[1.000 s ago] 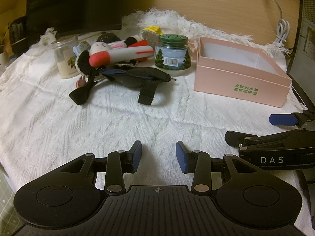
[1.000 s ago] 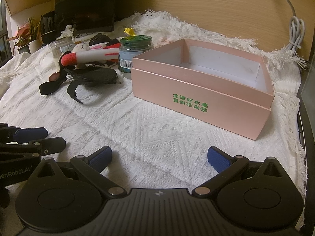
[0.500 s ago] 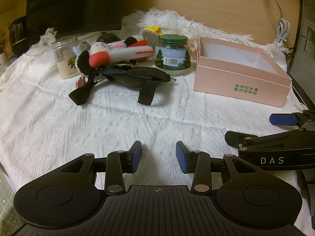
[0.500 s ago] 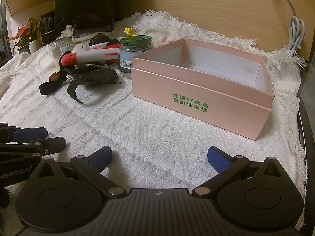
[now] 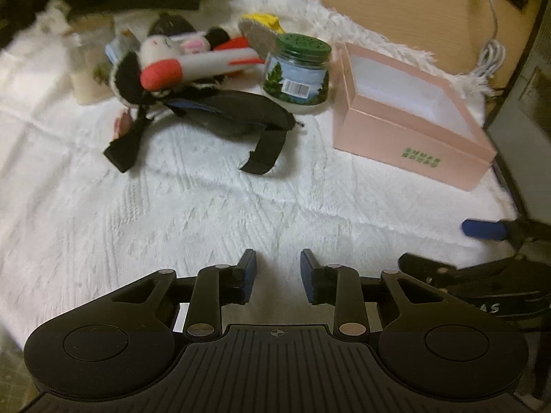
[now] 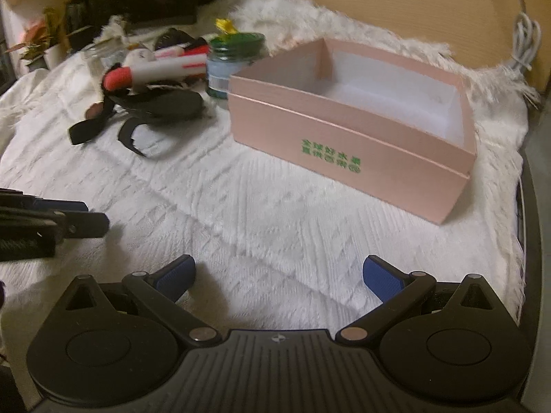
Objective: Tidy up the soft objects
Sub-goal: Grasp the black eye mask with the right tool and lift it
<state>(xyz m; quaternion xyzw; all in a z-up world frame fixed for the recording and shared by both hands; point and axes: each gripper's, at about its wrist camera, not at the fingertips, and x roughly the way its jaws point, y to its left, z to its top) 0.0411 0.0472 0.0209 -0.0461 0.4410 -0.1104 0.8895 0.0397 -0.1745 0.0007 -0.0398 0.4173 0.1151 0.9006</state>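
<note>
A pile of soft things lies at the back left of the white cloth: a white and red plush (image 5: pixel 193 63) (image 6: pixel 151 69) on top of a black eye mask with straps (image 5: pixel 237 113) (image 6: pixel 162 106). An open pink box (image 5: pixel 409 117) (image 6: pixel 347 130), empty inside, stands at the right. My left gripper (image 5: pixel 275 275) is open with a narrow gap and empty, above the bare cloth well short of the pile. My right gripper (image 6: pixel 277 275) is wide open and empty, in front of the box.
A green-lidded jar (image 5: pixel 298 69) (image 6: pixel 234 62) stands between the pile and the box. A glass candle jar (image 5: pixel 87 69) stands left of the pile. A white cable (image 5: pixel 490 58) hangs at the back right. A dark monitor stands behind.
Both grippers have lifted and moved forward a little, so both views are blurred. Nothing on the cloth has moved.
</note>
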